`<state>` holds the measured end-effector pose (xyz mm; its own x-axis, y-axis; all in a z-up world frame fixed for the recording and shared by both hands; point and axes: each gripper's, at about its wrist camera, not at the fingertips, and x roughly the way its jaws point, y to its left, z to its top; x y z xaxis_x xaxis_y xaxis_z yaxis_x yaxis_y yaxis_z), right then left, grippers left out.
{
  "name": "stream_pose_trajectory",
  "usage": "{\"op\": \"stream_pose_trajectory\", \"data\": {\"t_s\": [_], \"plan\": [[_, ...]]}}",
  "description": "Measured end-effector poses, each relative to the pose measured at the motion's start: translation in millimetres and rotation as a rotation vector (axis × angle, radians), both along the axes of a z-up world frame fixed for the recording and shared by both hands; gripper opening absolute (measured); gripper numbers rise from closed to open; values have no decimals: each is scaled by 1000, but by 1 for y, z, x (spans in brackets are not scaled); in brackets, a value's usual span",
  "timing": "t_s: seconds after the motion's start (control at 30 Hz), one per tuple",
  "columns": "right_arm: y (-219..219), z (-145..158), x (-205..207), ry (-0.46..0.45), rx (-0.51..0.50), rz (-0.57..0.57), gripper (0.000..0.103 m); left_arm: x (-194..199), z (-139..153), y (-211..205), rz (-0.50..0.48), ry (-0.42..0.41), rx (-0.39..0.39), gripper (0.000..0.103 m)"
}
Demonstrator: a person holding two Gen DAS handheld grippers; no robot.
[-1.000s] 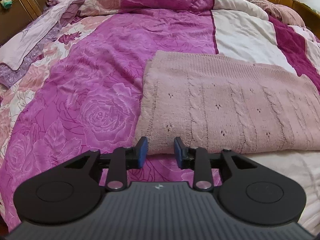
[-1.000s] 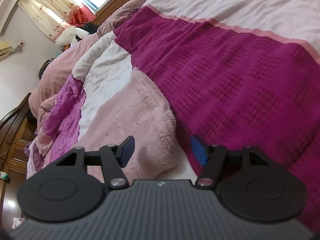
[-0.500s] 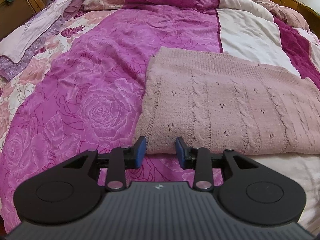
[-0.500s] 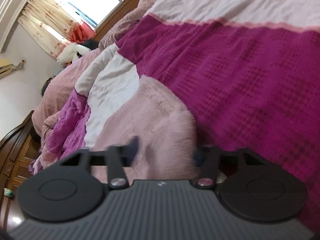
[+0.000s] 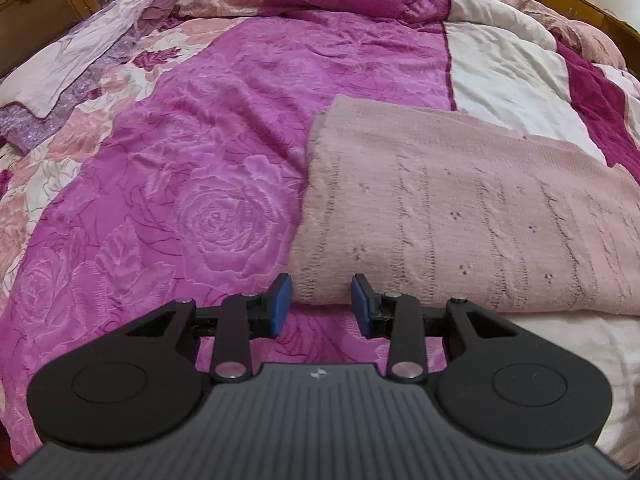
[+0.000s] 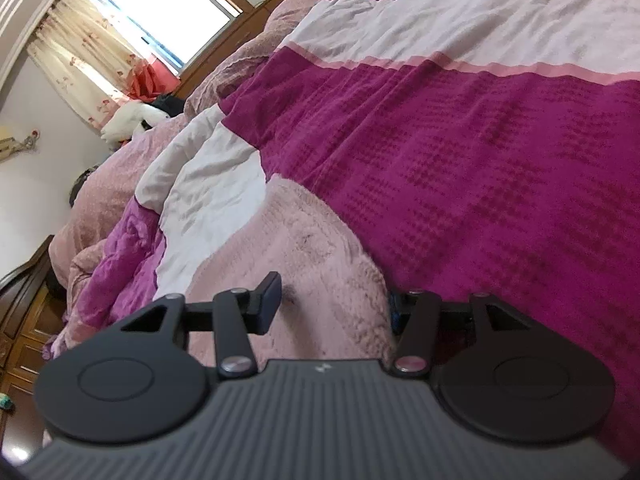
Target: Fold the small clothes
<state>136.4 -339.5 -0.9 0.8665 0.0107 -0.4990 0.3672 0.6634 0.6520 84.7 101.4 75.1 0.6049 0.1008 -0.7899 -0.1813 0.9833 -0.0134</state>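
Lying flat on the magenta rose-patterned bed quilt (image 5: 208,184), the folded pale pink cable-knit sweater (image 5: 460,216) is spreading across the bed. At the sweater's near left corner, the left gripper (image 5: 321,304) is hovering with its fingers narrowly parted. At the sweater's right edge, the right gripper (image 6: 334,304) is straddling the knit, its fingers gaping wide.

This is a bedroom in a home. A wide bed (image 5: 248,128) fills both views, spread with a rose-patterned pink quilt (image 5: 224,200) and a magenta blanket (image 6: 480,184). Dark wooden cabinets (image 5: 52,4) stand along one side — carved, with panelled doors. A window (image 6: 168,4) with flowered curtains (image 6: 88,60) lets in daylight, and a white soft toy (image 6: 128,118) lies beneath it.
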Motion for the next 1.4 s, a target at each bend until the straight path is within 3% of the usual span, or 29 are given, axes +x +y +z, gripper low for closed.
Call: {"op": "stream_pose_trajectory", "data": {"t_s": [0.07, 0.17, 0.37, 0.63, 0.67, 0.7, 0.87, 1.03, 1.23, 1.4], "plan": [[1, 0, 4, 4, -3, 10, 29, -1, 1, 6, 15, -1, -9, 40], [2, 7, 5, -1, -8, 16, 23, -3, 4, 12, 21, -8, -8, 40], [13, 37, 4, -62, -43, 55, 20, -6, 13, 19, 21, -37, 8, 40], [54, 82, 18, -111, -190, 160, 19, -9, 24, 34, 20, -60, 12, 40], [59, 87, 20, -120, -204, 170, 18, -9, 24, 36, 20, -60, 15, 40], [65, 92, 20, -138, -214, 184, 10, -9, 25, 39, 19, -61, 16, 40], [103, 115, 30, -173, -263, 277, 10, -12, 26, 50, 21, -66, 17, 40], [113, 104, 32, -119, -282, 295, 11, -16, 21, 54, 25, -60, -9, 40], [79, 84, 15, -49, -397, 216, 12, -17, 12, 54, 25, -38, -14, 40], [41, 60, 1, 89, -475, 253, 13, -16, 11, 47, 8, -39, -7, 40]]}}
